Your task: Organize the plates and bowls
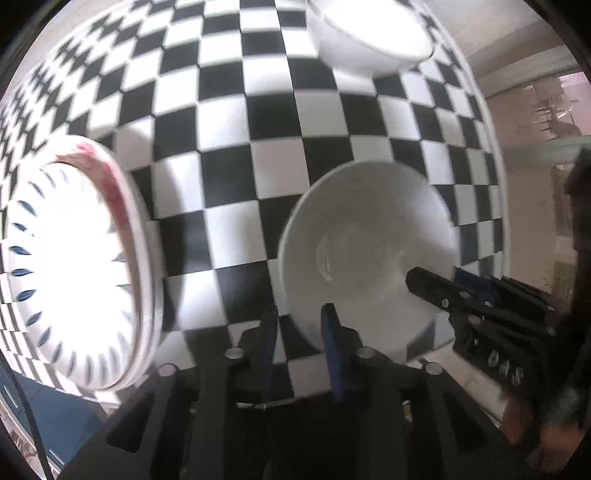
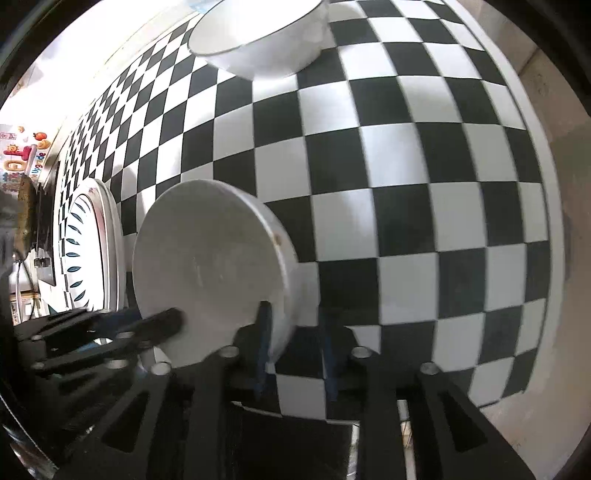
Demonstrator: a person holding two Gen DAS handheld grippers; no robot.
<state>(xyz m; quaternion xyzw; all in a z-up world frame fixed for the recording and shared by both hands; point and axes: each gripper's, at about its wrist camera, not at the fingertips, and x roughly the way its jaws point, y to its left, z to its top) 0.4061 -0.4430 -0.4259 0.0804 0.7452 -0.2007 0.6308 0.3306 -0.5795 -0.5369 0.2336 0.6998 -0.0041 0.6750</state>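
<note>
A plain white bowl (image 1: 369, 251) sits on the checkered cloth near its front edge. In the left wrist view my left gripper (image 1: 301, 343) is open, its blue pads astride the bowl's near rim. My right gripper (image 1: 439, 291) reaches in from the right, one finger inside the bowl. In the right wrist view the same bowl (image 2: 210, 269) fills the lower left, and my right gripper (image 2: 295, 347) is open with the rim between its pads. The left gripper (image 2: 155, 325) enters from the left. A patterned bowl (image 1: 70, 266) with blue dashes stands left, and it also shows in the right wrist view (image 2: 88, 251).
Another white bowl (image 1: 365, 33) stands farther back on the black-and-white checkered tablecloth (image 1: 236, 122); it shows in the right wrist view (image 2: 262, 37) too. The table's right edge (image 2: 546, 184) borders a pale floor. Colourful stickers (image 2: 22, 155) are on a wall at far left.
</note>
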